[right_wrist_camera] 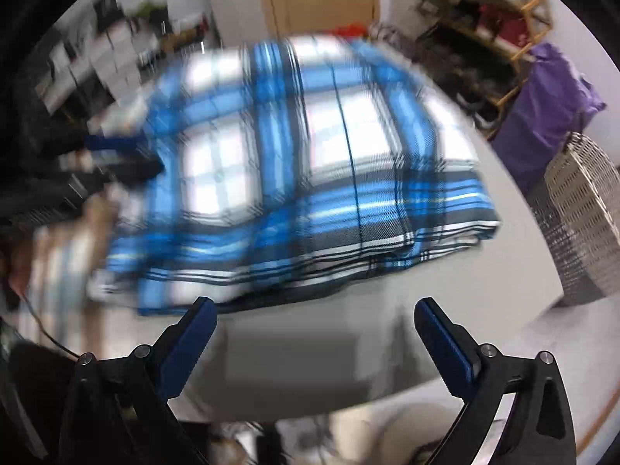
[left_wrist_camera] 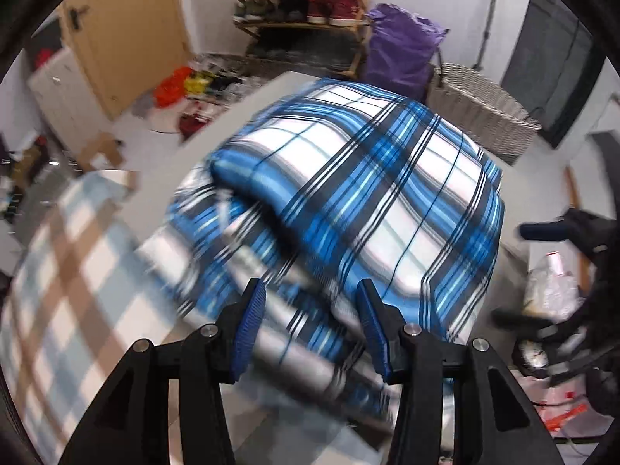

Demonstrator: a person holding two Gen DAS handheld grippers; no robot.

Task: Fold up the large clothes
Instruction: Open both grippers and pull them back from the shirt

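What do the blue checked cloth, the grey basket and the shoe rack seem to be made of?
Checked cloth: seemingly soft woven fabric, matte; it sags and folds, and a twill weave shows in the right wrist view.
Basket: looks like wicker or plastic weave, pale grey; crossing strands show.
Shoe rack: probably light wood or bamboo; tan slats.

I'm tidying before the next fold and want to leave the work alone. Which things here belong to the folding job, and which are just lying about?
Job:
- blue plaid cloth, folded
- grey table
- left gripper
- right gripper

Lying about:
- purple bag
- wicker basket
- shoe rack
- beige checked cloth
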